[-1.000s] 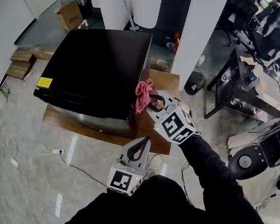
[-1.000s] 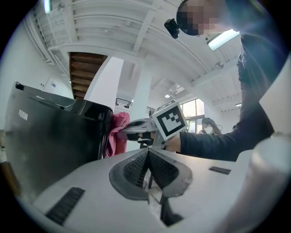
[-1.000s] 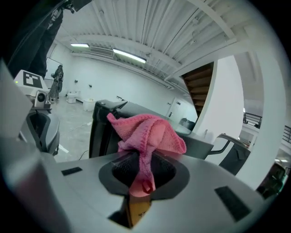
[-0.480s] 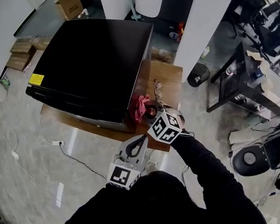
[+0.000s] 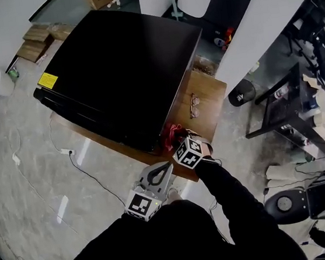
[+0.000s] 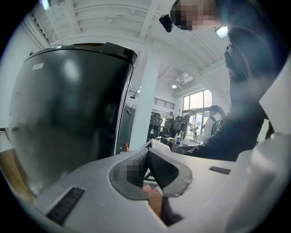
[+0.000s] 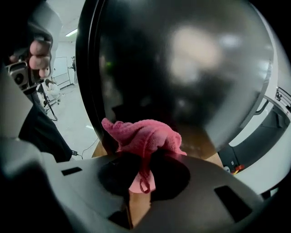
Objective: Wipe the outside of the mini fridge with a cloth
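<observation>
The black mini fridge stands on a low wooden platform. In the right gripper view its glossy side wall fills the frame. My right gripper is shut on a pink cloth, which is bunched low against the fridge's near right corner; the same pink cloth shows pressed at the dark wall. My left gripper hangs close to my body with its jaws together and nothing between them; the fridge's front rises to its left in its own view.
A pair of glasses lies on the platform beside the fridge. A cable and plug trail over the marble floor at left. A white column, a black bin and desks stand to the right.
My right gripper has carried the pink cloth down the fridge's right side, from near the top edge to low by the platform. The left gripper has hardly moved.
</observation>
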Motion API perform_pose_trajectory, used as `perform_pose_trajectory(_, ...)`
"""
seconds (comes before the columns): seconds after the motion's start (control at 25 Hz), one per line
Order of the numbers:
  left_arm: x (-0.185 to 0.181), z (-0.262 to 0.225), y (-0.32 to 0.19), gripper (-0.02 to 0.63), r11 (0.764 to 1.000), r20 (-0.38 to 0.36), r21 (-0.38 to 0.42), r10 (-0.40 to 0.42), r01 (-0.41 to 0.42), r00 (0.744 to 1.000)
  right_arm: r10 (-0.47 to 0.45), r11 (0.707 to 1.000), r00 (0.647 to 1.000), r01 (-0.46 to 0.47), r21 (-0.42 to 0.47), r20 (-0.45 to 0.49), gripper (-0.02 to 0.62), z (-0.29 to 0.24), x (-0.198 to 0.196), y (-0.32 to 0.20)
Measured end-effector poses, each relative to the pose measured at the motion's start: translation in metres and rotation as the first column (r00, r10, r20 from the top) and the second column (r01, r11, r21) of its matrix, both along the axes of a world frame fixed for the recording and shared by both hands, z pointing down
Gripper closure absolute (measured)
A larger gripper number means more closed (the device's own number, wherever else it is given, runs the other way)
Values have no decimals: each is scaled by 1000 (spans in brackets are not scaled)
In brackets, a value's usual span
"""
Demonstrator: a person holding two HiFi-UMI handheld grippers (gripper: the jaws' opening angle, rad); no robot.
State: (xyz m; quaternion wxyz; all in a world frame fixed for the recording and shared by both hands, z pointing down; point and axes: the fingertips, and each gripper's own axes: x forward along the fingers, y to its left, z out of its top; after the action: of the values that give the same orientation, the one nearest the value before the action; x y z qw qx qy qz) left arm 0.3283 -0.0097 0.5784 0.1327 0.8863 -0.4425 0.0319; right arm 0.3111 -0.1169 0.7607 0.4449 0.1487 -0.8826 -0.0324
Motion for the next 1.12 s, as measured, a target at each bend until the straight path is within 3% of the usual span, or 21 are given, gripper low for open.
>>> perform_pose_trajectory(0.16,-7,-1,0,600,1000,13,15,-13,13,1000,-6,999,999,4,-51,-40,529,30,-1,3)
perform_pose_trajectory(0.36,-20,-9,2,600,999,14,12,-30,30,999,55,995,998,-57,-84,-35,529,28,5,3)
perform_pose_trajectory(0.52,-40,-22,10,600,1000,18,14,-2,1,1000,140,989,990,-139,-55,18,529,-14,7,9)
perform_pose_trajectory(0.68,-68,-40,21,600,996,-3,48,71,-71,997,257,965,964,-260,34,73,528,-77,14,24)
perform_pose_trajectory(0.84,-111,-52,38,600,990,-51,38,139,-137,989,382,908,917,-396,138,117,528,-138,7,51)
perform_pose_trajectory(0.96,-148,-59,55,600,971,-30,97,220,-216,975,467,840,868,-496,221,171,528,-181,-6,82)
perform_pose_trajectory(1.12,-201,-79,73,600,956,-18,136,266,-261,964,516,761,824,-566,316,233,528,-240,-42,129)
